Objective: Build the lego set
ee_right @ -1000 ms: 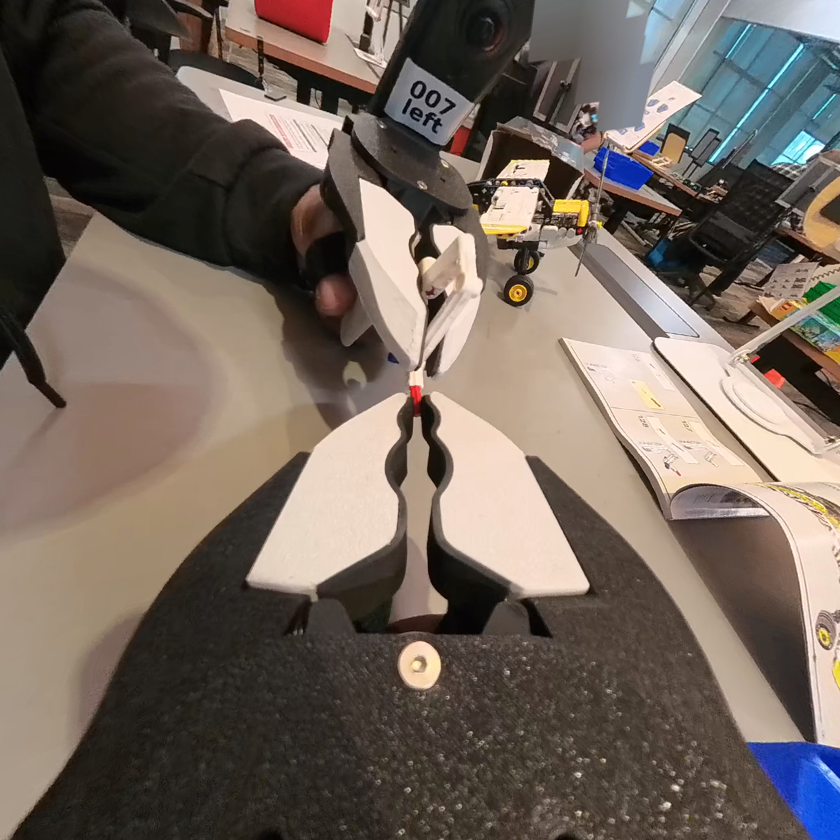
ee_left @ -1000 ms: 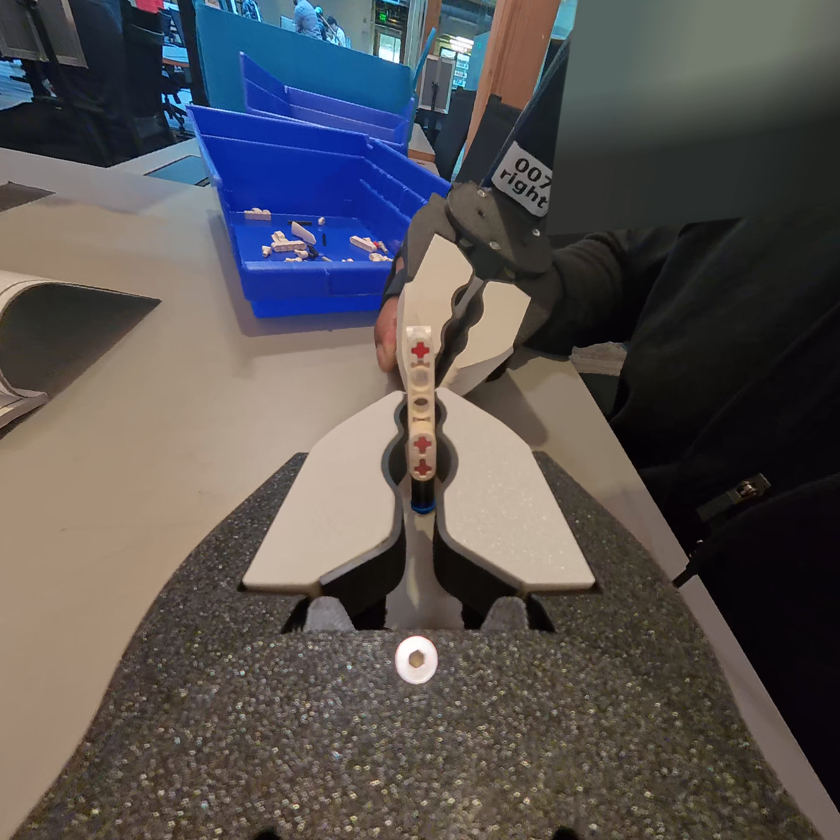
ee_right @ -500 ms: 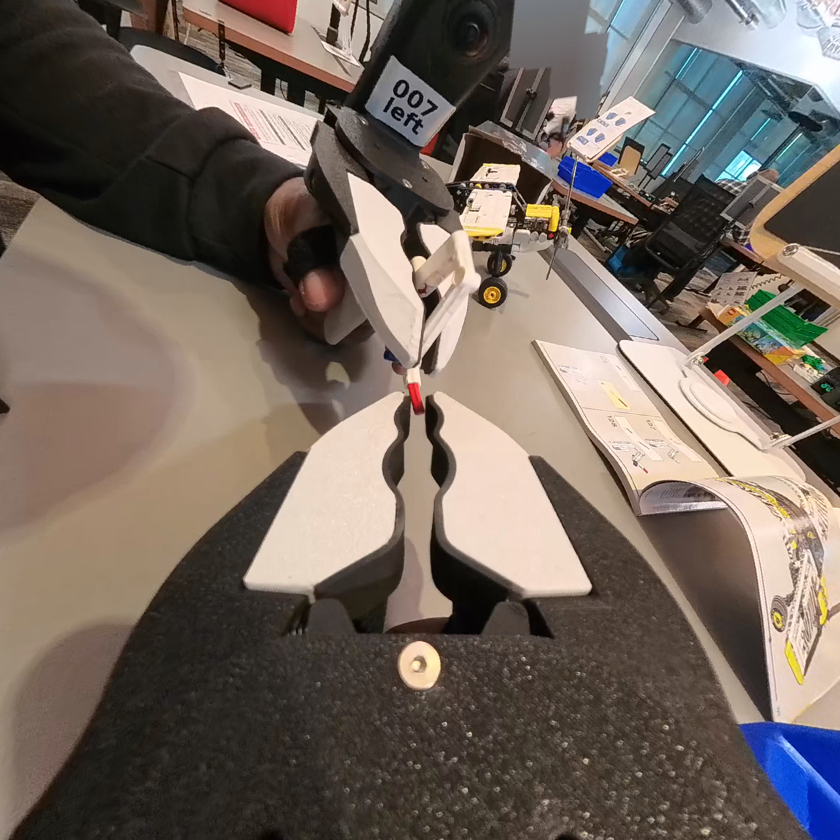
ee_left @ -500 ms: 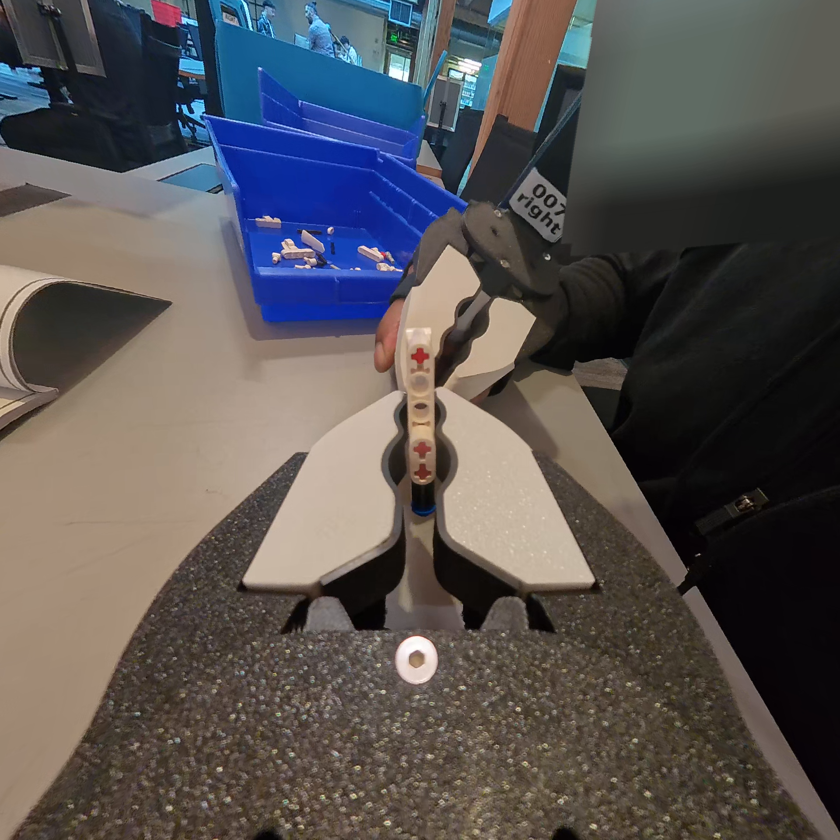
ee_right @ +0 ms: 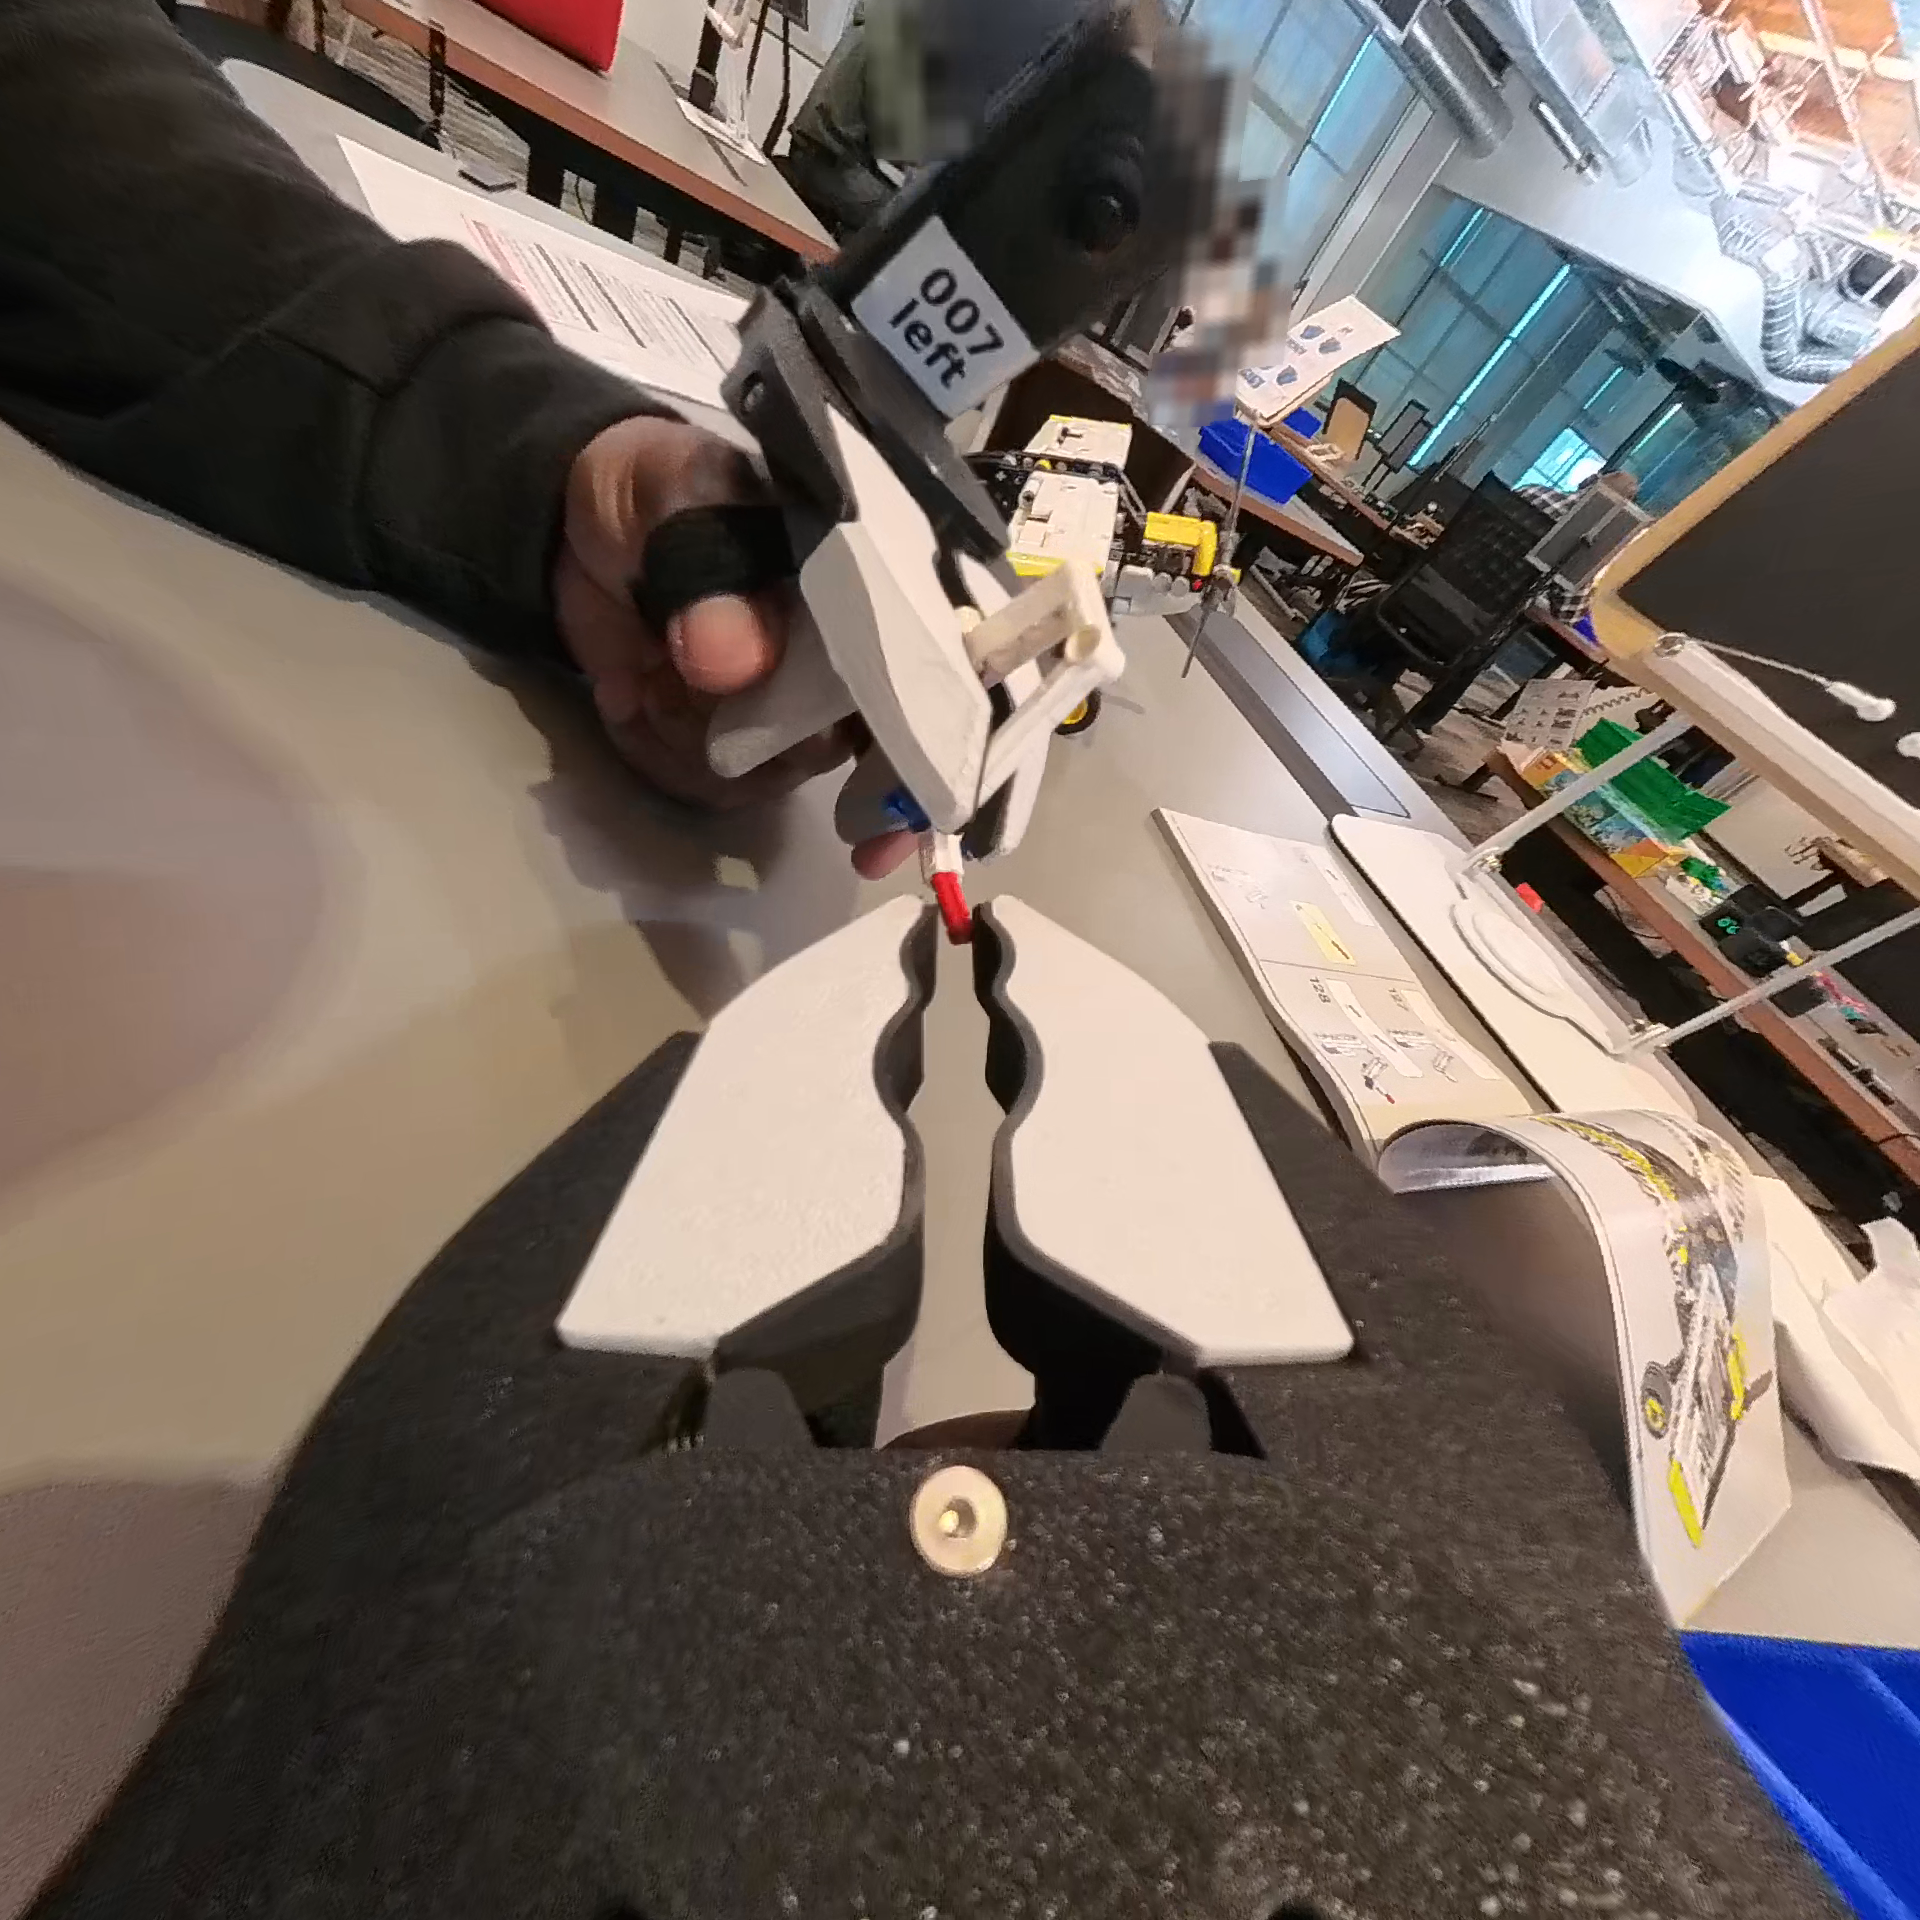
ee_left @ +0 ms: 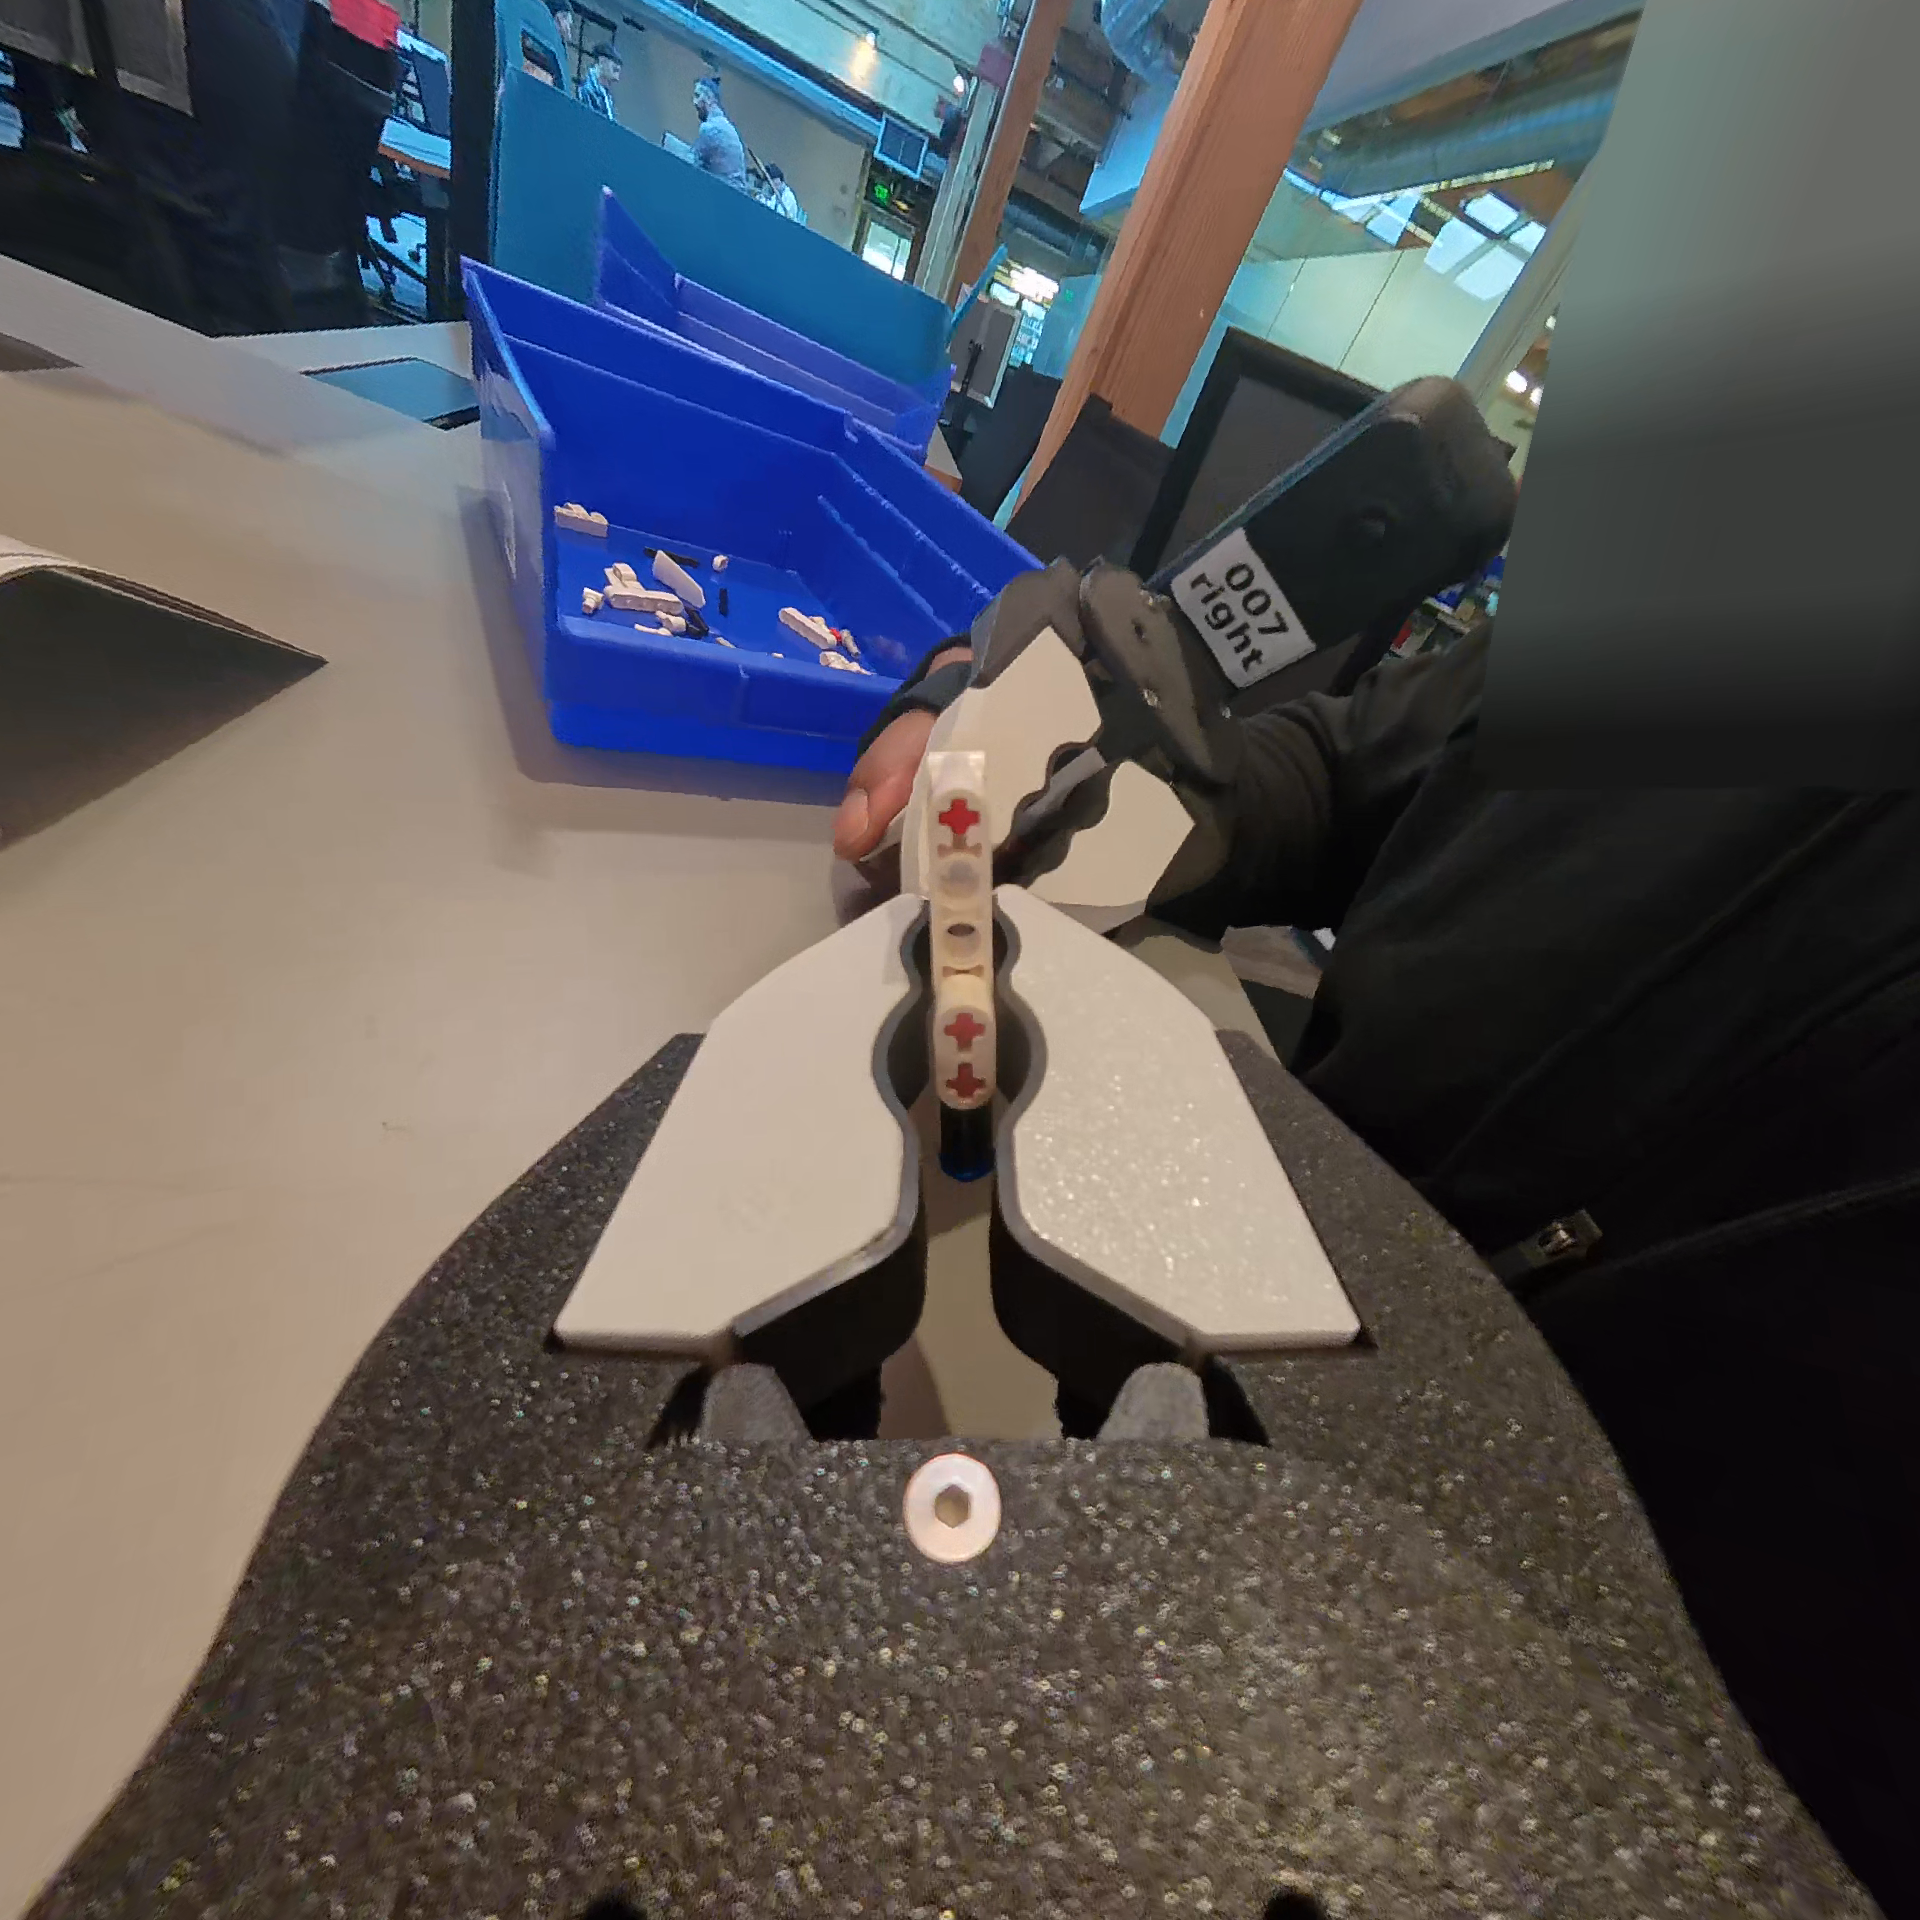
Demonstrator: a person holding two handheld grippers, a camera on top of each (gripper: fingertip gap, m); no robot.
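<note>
My left gripper (ee_left: 961, 904) is shut on a white beam (ee_left: 961, 940) with red cross axles in its holes and a blue pin (ee_left: 961, 1169) at its near end. In the right wrist view the left gripper (ee_right: 966, 831) holds that beam, with a further white piece (ee_right: 1039, 623) attached to it. A red pin (ee_right: 951, 904) sticks out of the beam's end. It stands between the tips of my right gripper (ee_right: 954, 914), close against the right tip, with a slim gap at the left one. In the left wrist view the right gripper's fingers (ee_left: 1029, 717) sit just behind the beam.
A blue bin (ee_left: 644, 416) with several loose white pieces (ee_left: 644, 597) stands at the back left. An open instruction booklet (ee_right: 1351, 997), a white lamp base (ee_right: 1507, 935) and a white-and-yellow toy vehicle (ee_right: 1081, 488) lie beyond the grippers. A person's sleeves and hands hold both grippers. The tips of both grippers are at nearly the same place.
The right gripper's tips were nearly closed on the red pin a second ago and have parted slightly around it. Both grippers have tilted. The left gripper keeps its hold on the beam.
</note>
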